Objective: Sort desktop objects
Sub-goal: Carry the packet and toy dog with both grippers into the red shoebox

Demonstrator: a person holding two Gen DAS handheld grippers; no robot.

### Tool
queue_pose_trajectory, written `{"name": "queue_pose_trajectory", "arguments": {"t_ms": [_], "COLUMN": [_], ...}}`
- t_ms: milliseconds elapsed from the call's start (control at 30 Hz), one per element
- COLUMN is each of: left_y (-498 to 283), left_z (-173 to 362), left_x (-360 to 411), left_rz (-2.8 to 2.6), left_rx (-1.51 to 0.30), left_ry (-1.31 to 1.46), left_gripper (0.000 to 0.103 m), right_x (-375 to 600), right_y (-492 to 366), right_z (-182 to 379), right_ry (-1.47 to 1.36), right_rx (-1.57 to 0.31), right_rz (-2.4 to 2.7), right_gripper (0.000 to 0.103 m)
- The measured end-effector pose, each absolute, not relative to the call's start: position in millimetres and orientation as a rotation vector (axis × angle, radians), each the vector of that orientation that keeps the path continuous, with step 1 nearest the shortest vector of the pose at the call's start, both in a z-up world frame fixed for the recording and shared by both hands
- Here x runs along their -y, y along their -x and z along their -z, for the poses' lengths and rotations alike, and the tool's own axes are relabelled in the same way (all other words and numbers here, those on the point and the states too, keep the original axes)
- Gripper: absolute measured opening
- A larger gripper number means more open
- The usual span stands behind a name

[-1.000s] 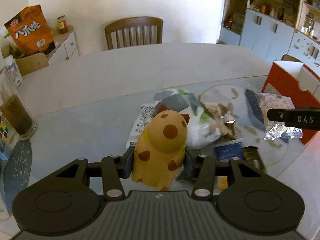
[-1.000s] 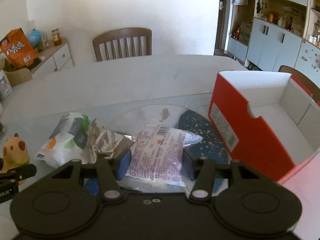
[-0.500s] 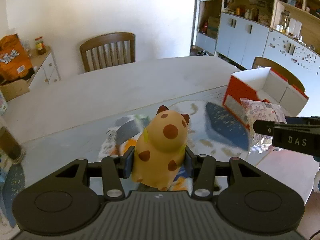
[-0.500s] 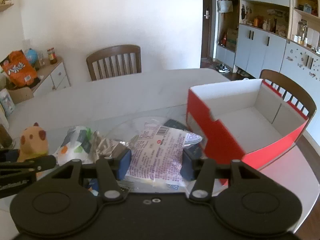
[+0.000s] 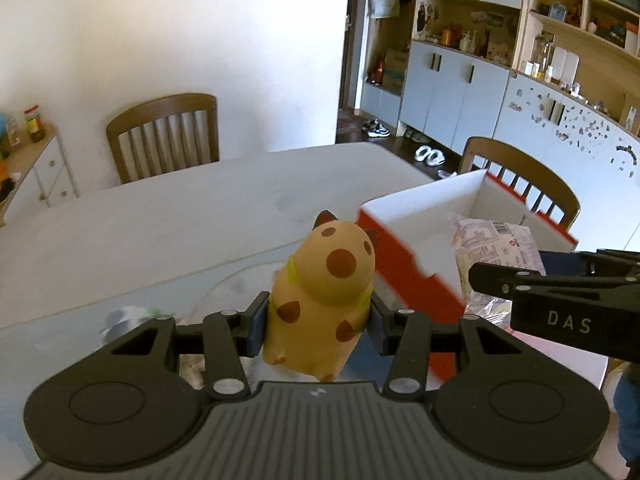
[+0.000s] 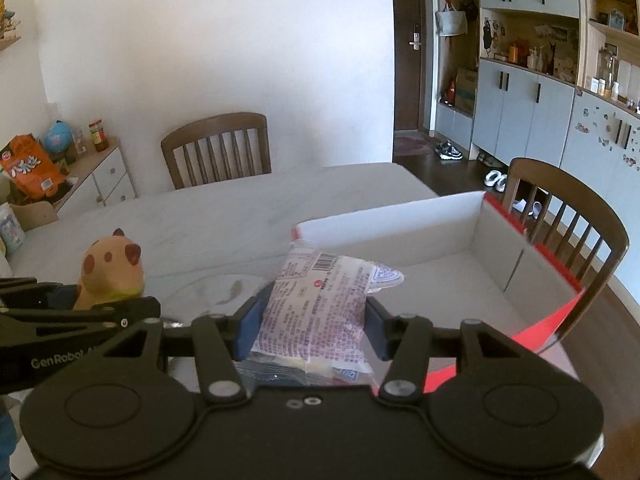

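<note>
White marble-look table (image 5: pixel 168 224) fills most of both views; far half bare, far edge runs in front of a wooden chair (image 5: pixel 164 136) against the wall. Right table edge drops to dark floor, with a second wooden chair (image 6: pixel 568 216) close against that side. Open room: the whole far tabletop, plus the air above the box.

Red cardboard box (image 5: pixel 404 256), white inside, open top, sits at the table's right end near the edge. Interior (image 6: pixel 440 268) looks empty where visible; its near part is hidden by the packet. Near red wall partly blurred in the left wrist view. Far rim white, right rim red, just in front of the second chair.

Right gripper (image 6: pixel 312 322) clamped on a snack packet (image 6: pixel 316 300), purple print, barcode on the far end. Blue pads press both sides. Packet held in the air, its far end over the box's near wall.

Left gripper (image 5: pixel 318 322) clamped on a yellow-orange spotted animal toy (image 5: pixel 324 292), upright, brown ears, pads squeezing its lower body. Toy is off the table, left of the box, beside its near-left corner in view.

The two grippers are side by side, near but apart.

Blurred wrappers (image 5: pixel 132 316) on the table below the left gripper. White side cabinet (image 6: pixel 104 176) by the wall on the left, orange snack bag (image 6: pixel 28 168) on it.
</note>
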State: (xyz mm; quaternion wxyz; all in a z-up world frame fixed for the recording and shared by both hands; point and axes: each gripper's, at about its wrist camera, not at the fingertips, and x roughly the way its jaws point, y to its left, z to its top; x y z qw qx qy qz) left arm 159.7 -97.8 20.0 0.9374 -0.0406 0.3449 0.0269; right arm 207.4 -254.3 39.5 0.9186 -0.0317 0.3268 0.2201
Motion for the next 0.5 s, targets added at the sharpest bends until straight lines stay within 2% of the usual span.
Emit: {"name": "queue_pose_trajectory", "arguments": {"t_ms": [500], "left_y": [-225], "left_z": [-20], "left_x": [171], "left_rz": [-0.049], "left_rx": [-0.736], "left_ry": [0.056], "left_gripper": [0.047], "right_x": [317], "right_y": [-272], "right_z": [-33], "right_ry": [0.092], "right_rx": [-0.699], "right_rz": [-0.508], "right_gripper": [0.054]}}
